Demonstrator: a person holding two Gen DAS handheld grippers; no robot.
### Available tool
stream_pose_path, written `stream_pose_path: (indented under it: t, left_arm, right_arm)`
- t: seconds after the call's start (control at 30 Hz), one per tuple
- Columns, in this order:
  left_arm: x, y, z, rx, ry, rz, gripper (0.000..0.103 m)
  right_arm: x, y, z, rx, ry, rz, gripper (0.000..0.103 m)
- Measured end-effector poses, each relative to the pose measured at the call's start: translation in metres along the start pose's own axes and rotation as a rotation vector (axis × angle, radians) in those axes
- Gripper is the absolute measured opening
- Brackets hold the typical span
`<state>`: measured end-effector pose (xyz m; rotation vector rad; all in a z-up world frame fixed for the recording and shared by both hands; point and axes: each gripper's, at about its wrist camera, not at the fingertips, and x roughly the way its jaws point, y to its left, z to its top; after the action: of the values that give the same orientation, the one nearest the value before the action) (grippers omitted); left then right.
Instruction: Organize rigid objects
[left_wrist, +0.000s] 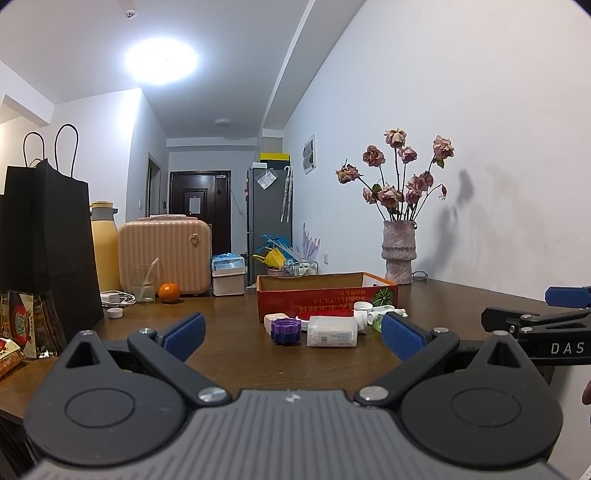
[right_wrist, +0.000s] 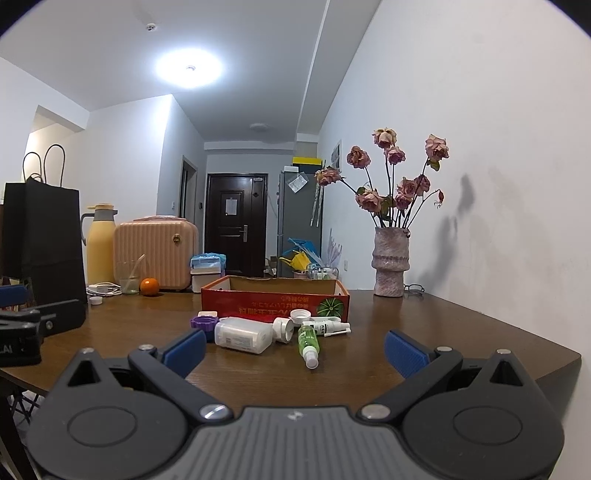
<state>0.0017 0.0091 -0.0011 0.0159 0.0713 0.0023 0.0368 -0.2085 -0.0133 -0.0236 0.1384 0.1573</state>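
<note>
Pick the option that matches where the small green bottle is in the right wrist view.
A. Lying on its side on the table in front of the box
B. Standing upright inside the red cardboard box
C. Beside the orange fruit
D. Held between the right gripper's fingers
A: the green bottle lies flat on the table, in front of the red cardboard box.

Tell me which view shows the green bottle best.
Right wrist view: the green bottle lies in full sight on the table, cap toward the camera. In the left wrist view only a sliver shows, behind the gripper's pad.
</note>
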Motion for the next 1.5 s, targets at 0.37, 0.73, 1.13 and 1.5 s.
stream_pose_path:
  t: [0.37,0.73,1.13,1.5]
  left_arm:
    - [0.0,-0.001,-0.001,0.002,-0.002,0.0,0.103]
    - [-0.001,-0.002,-0.001,0.005,-0.006,0.007,0.103]
    - [0.034,0.001,-0.015,0.052,-0.026,0.006,0.103]
    - [0.105,0.019,-0.022,-0.034,0.039,0.021,0.103]
  right_arm:
    - [0.001,-0.002,0.0,0.0,0.007,0.005,0.103]
    - [0.004,-0.002,-0.002,0.002,0.015,0.004,0.103]
    - [0.038,-0.009,-0.017,0.017,0.057,-0.016,0.103]
    - [0.116,-0.017,-0.022,0.03,0.073,-0.014,0.103]
